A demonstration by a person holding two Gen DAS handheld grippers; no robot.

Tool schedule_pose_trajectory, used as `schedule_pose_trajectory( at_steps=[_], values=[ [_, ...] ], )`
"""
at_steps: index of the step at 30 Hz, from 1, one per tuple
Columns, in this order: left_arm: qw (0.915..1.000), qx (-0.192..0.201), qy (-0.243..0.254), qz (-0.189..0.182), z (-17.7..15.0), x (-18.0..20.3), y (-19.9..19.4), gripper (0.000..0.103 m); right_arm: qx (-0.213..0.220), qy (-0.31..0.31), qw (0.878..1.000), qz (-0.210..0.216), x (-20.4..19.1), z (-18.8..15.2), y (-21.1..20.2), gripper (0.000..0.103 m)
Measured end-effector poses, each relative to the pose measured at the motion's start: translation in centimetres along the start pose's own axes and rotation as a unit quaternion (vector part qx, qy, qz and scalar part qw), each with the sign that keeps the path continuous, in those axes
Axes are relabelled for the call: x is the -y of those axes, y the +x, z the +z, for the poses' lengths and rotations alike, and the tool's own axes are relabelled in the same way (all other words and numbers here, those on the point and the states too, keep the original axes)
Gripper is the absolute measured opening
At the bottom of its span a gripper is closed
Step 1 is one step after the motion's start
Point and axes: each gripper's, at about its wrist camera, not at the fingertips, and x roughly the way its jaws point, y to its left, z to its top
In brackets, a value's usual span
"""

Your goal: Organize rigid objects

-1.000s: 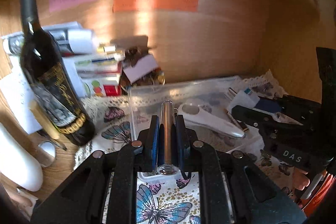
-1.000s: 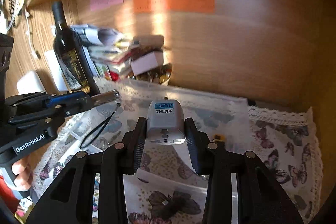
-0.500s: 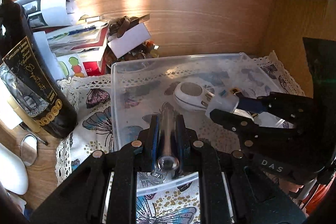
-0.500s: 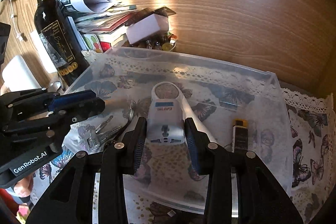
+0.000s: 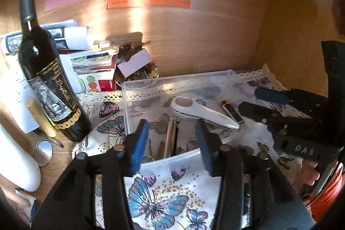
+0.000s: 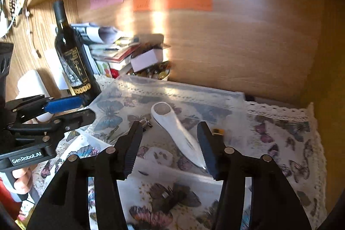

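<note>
Both jaws stand apart, empty. Left gripper [image 5: 172,141] and right gripper [image 6: 170,143] hover over the bin [image 5: 172,81], frame centre, where a metal tube [image 5: 169,135] lies; likely stiff, slippery, best gripped mid-length.

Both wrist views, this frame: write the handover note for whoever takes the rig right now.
Left gripper: open, empty, just above the near edge of the clear plastic bin.
Right gripper: open, empty, over the bin's right half.
In the bin: metal cylinder, white handheld device, small black-and-gold tube, some keys.
Done: cylinder lies in the bin, free of the jaws.
No travel adaptor shows in either view.
Left: hard to judge; no loose rigid item shows on the butterfly cloth by the bin. Wine bottle stands beside it.
</note>
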Motion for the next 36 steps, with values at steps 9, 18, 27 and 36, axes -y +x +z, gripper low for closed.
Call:
schedule_pose_trajectory(
  at_steps=[9, 18, 27, 36],
  values=[
    [0.9997, -0.010, 0.022, -0.004, -3.2, 2.9, -1.1, 0.068, 0.001, 0.008, 1.000, -0.025, 0.7, -3.3, -3.3, 0.052],
    [0.9969, -0.050, 0.047, -0.040, -6.6, 6.9, 0.1, 0.072, -0.029, 0.025, 0.999, -0.035, 1.9, -7.0, -3.7, 0.052],
    [0.9909, -0.095, 0.064, -0.070, -8.9, 9.5, 1.9, 0.060, -0.057, 0.035, 0.997, -0.034, 2.4, -8.7, -2.6, 0.052],
    [0.9839, -0.136, 0.071, -0.091, -10.0, 10.0, 3.8, 0.021, -0.101, 0.029, 0.994, -0.011, 1.5, -8.4, 0.3, 0.052]
  ],
)
